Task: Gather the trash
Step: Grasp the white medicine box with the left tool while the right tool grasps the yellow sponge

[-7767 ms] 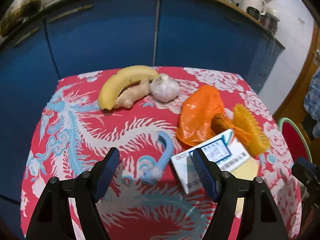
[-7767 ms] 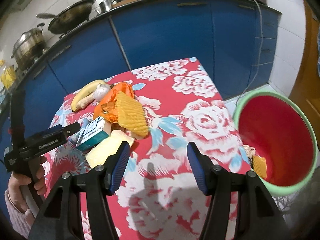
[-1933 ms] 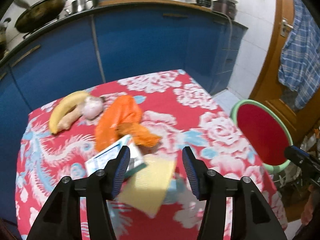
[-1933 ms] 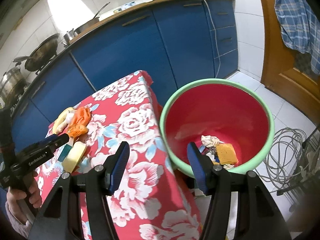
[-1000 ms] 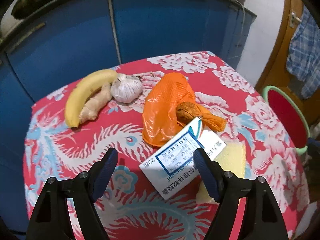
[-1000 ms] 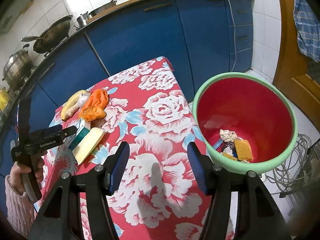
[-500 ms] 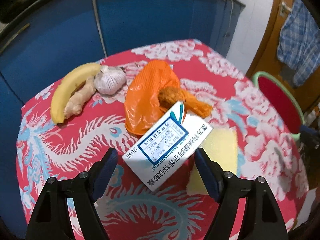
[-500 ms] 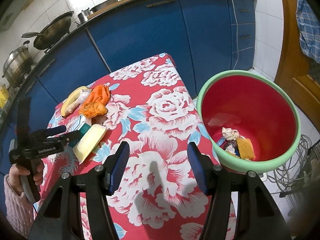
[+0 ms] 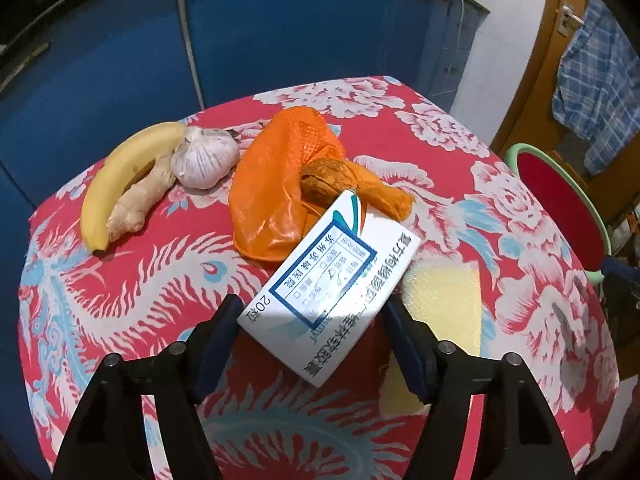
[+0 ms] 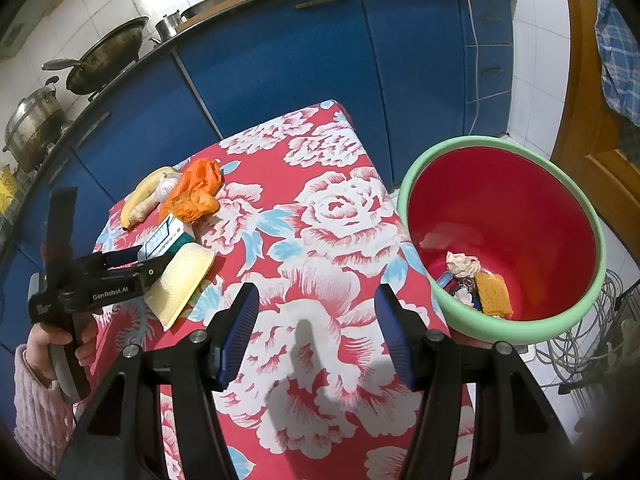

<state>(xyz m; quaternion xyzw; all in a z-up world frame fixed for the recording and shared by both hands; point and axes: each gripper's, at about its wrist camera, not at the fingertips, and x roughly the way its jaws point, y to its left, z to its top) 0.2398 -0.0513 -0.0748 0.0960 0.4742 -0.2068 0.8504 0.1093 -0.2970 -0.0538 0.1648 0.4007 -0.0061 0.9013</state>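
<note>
Lying at the far left of the red flowered desk (image 9: 132,304) are one banana (image 9: 120,176), one piece of ginger (image 9: 140,196) and one garlic bulb (image 9: 205,156), touching each other. Right of them sits one orange plastic bag (image 9: 276,184), then one white medicine box (image 9: 332,292) resting partly on one pale yellow sheet (image 9: 444,300). The left tool (image 9: 312,320) has just been closing around the box's near end; whether its pads press on it cannot be told. The right tool (image 10: 316,320) hangs part open and empty over the desk. One red bin (image 10: 500,224) with a green rim stands beside the desk's right edge, with several scraps of trash in its bottom.
</note>
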